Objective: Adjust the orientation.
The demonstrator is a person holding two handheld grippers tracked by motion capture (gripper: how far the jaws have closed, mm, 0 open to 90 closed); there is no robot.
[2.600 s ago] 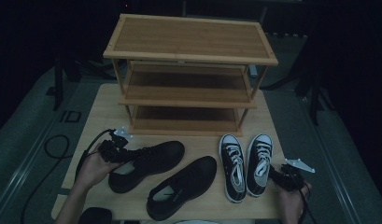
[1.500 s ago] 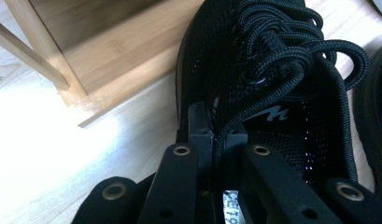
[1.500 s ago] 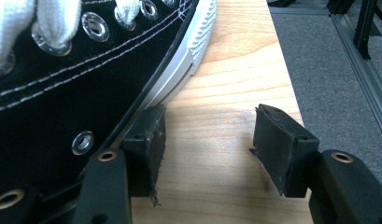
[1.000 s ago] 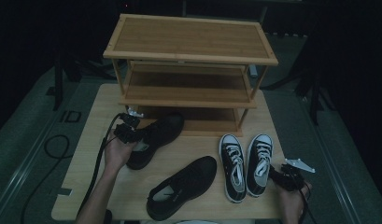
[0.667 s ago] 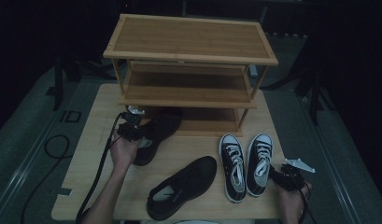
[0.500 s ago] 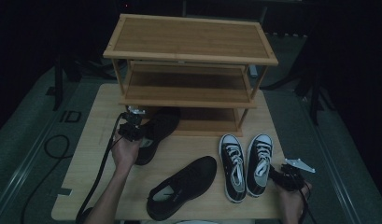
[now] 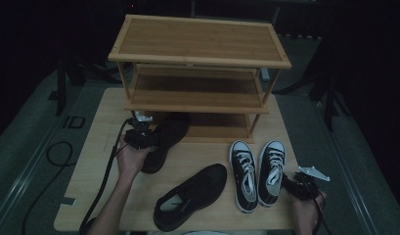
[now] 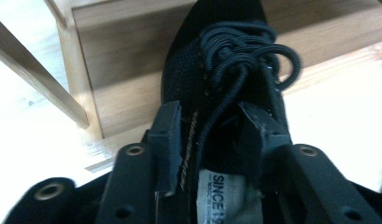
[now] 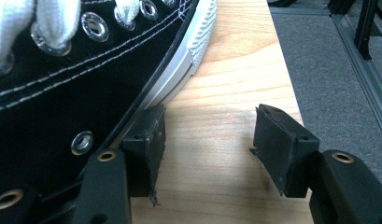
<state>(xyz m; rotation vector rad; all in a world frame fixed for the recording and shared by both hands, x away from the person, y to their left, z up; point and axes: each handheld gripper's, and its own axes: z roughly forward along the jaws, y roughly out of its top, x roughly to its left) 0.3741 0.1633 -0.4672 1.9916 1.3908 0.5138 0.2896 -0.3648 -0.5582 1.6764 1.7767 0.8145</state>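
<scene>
Sliding a black shoe (image 7: 163, 139) toe-first onto the rack's (image 7: 197, 54) bottom shelf, I have my left gripper (image 8: 212, 140) clamped on its tongue. Its mate (image 7: 190, 196) waits on the counter (image 7: 95, 147) behind, unshelved. My right gripper (image 9: 207, 135) rests spread beside the sneaker pair (image 7: 258, 166), also left.

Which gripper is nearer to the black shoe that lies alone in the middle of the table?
Left. The left gripper sits up-left of the lone black shoe, gripping another black shoe. The right gripper lies farther right, beyond the sneaker pair.
</scene>
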